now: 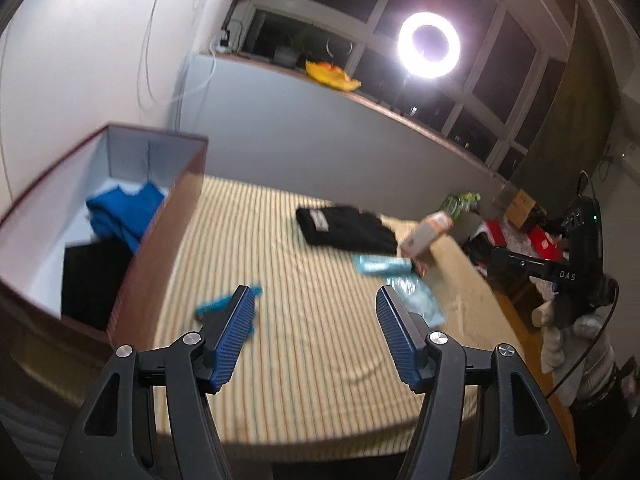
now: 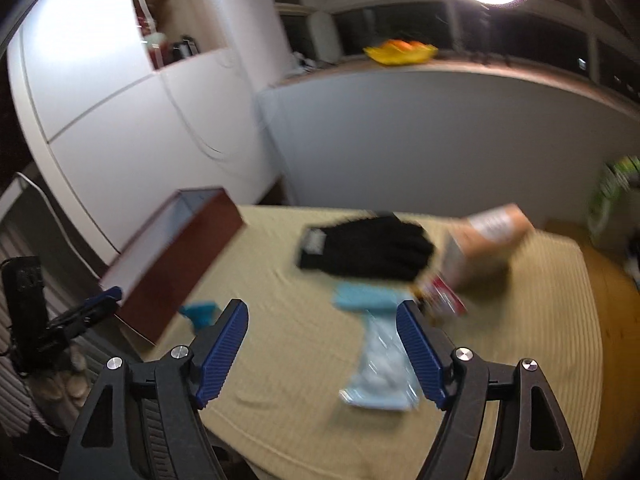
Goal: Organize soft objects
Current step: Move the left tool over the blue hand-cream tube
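Soft things are spread on the striped yellow bed cover (image 1: 304, 344). A folded black cloth (image 1: 346, 230) is seen near the far edge, with an orange box (image 1: 426, 234) just beside it. A small teal cloth (image 1: 224, 306) is seen near the left edge, beside the brown box (image 1: 160, 248). A blue cloth (image 1: 124, 214) is kept inside that box. Clear packets (image 2: 380, 364) are laid in the middle. The left gripper (image 1: 316, 336) and the right gripper (image 2: 322, 356) are held wide apart, with nothing between the fingers. Bare cover is seen along the near edge.
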`<state>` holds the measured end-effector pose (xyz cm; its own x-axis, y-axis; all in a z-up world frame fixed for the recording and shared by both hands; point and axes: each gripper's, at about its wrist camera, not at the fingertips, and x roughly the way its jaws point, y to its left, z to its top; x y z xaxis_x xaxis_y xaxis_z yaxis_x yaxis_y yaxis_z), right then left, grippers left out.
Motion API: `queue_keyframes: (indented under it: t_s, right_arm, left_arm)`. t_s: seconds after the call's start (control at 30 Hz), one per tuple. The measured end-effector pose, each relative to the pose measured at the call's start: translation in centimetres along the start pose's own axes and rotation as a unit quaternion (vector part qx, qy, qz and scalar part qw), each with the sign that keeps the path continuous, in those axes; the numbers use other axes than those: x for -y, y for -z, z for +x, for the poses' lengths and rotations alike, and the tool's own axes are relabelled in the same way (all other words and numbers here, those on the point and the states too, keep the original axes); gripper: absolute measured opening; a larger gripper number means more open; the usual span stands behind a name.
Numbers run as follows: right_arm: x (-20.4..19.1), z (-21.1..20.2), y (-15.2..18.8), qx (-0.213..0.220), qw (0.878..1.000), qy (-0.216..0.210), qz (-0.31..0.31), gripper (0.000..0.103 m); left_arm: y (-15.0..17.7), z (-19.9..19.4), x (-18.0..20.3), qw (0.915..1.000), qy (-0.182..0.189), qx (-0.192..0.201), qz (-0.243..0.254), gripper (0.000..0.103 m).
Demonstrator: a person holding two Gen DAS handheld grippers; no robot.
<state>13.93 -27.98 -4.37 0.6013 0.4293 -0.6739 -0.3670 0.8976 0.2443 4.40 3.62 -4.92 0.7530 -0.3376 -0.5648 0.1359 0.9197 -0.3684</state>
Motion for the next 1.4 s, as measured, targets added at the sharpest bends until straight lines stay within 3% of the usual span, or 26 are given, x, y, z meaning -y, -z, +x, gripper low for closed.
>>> queue_keyframes:
  t_s: [0.13,0.33,0.53,0.67,0.9,1.13,1.4]
  right_arm:
    - [2.5,0.2,2.8,-0.011,0.999,-0.003,0.038,0.073]
    - [5.6,0.9,4.7,-0.009,0.997,-0.002,0.08,0.073]
    - [7.6,1.4,5.1,-0.005,0.994,-0.013,0.109,0.069]
    - [7.9,1.3,5.7,-0.004,0.994,-0.01,0.104,0.061]
    - [8.6,1.7,6.2,-0.014,0.994,-0.018,0.103,0.057]
    - [8.2,2.8,6.6,-0.02,0.995,-0.026,0.093,0.057]
    - [10.4,2.7,7.4,-0.024,0.992,-0.036,0.121,0.057]
  left_arm:
    - [2.1,1.0,0.3,0.9995,0.006,-0.03,-0.01,0.063]
    - [3.0,1.9,1.8,0.9988,-0.003,-0.045,0.019,0.063]
    - [1.1,4.4,5.3,0.9944,-0.001,-0.047,0.095,0.063]
    - [-0.8,7.2,8.1,0.9879,0.012,-0.062,0.142,0.063]
    - [-2.5,12.8,11.5,0.9795,0.048,-0.097,0.17,0.063]
    - [-3.2,19.4,15.7,0.9571,0.042,-0.144,0.248,0.06]
    - [-3.5,25.4,17.6,0.9405,0.056,-0.203,0.266,0.046]
